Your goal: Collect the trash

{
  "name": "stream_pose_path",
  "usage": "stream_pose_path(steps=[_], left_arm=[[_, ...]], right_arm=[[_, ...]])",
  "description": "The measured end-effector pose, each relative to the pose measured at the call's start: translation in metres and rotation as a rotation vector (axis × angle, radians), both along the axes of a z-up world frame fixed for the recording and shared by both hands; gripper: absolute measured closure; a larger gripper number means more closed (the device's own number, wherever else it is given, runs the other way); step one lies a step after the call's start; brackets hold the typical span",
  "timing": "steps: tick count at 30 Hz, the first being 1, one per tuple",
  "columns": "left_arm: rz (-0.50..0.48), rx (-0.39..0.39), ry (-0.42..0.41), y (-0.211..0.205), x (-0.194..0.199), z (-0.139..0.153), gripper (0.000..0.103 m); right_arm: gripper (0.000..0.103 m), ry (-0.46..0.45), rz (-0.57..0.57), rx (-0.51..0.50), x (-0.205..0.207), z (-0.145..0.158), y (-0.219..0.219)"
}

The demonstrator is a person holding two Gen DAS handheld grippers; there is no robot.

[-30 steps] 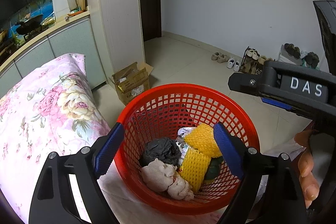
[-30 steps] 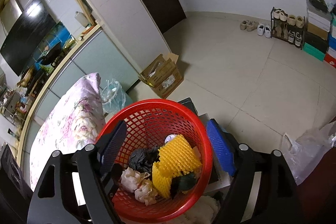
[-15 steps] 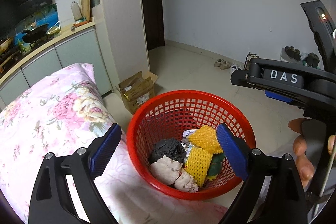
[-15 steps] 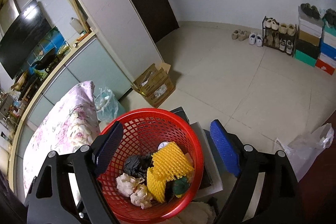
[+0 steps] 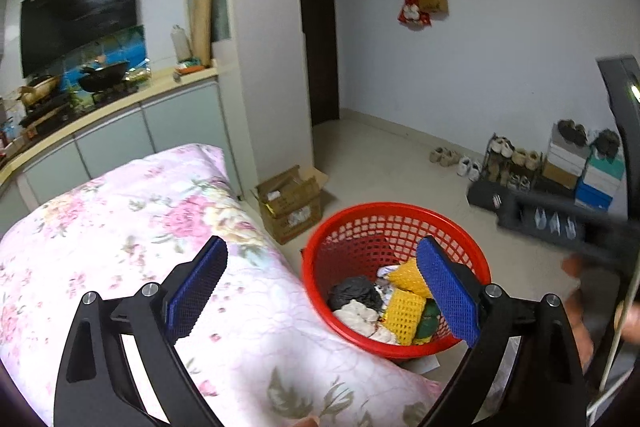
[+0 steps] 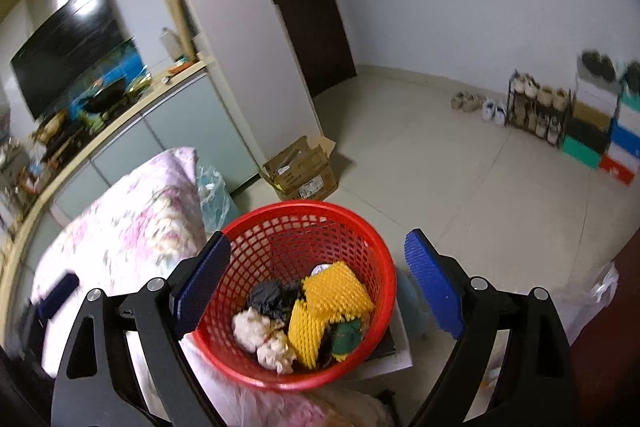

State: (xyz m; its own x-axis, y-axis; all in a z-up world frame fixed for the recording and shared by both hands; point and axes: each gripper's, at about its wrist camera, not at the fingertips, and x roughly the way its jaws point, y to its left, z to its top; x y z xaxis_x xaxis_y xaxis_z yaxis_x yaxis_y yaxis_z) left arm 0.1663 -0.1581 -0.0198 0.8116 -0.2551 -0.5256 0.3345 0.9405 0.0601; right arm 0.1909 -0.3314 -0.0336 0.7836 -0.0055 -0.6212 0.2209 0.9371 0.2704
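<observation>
Floral quilt (image 5: 132,227): pink and white, spread over a raised surface at left, its edge running up against the red basket (image 5: 320,259). In the right wrist view the quilt (image 6: 132,227) lies beside the basket's left wall (image 6: 384,267).

Tiled floor (image 6: 460,179): pale, open across the room. A cardboard box (image 5: 290,203) with flaps up stands at the foot of the white pillar, behind the basket. A shoe rack (image 6: 536,107) and stacked shoe boxes (image 6: 620,135) line the far wall.

Red basket: round plastic mesh, upright, seated on a pale flat surface next to the quilt. It holds the collected trash.

Trash, all inside the basket:
- yellow foam netting (image 6: 332,307), two pieces, right of centre; also seen from the left wrist (image 5: 404,311);
- crumpled black bag (image 6: 272,299), toward the back left;
- whitish crumpled wads (image 6: 260,335) at the front;
- a green item (image 6: 348,335) low on the right, partly hidden.

Left gripper (image 5: 320,299): raised above the quilt's edge and the basket; jaws spread wide, nothing between the blue pads.

Right gripper (image 6: 320,291): raised over the basket, jaws likewise released and empty, one pad on either side of the basket in view. Its body appears blurred at the right of the left wrist view.
</observation>
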Motion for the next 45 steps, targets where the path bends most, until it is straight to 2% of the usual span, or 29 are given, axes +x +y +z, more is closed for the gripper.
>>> stream_pose_path(steps=[7,16,19,22,28,36,45], left_arm=[[0.064,-0.012,-0.023,0.029,-0.016,0.010,0.009],[0.221,-0.028,-0.061,0.089,-0.041,0.022,0.007],[0.277,-0.052,-0.084,0.110,-0.052,0.028,0.007],[0.320,-0.038,-0.111,0.125,-0.065,0.030,0.007],[0.387,-0.057,-0.100,0.156,-0.079,0.026,0.007],[0.440,-0.057,-0.097,0.170,-0.094,0.023,0.007],[0.458,-0.053,-0.073,0.174,-0.096,0.018,0.007]], right_arm=[[0.007,-0.063,0.066,-0.061,-0.031,0.005,0.029],[0.007,-0.152,0.101,-0.081,-0.060,0.017,0.047],[0.007,-0.173,0.136,-0.073,-0.069,0.020,0.060],[0.007,-0.193,0.172,-0.073,-0.076,0.024,0.070],[0.007,-0.218,0.213,-0.107,-0.092,0.030,0.095],[0.007,-0.227,0.244,-0.131,-0.103,0.031,0.111],[0.007,-0.212,0.257,-0.133,-0.106,0.029,0.120]])
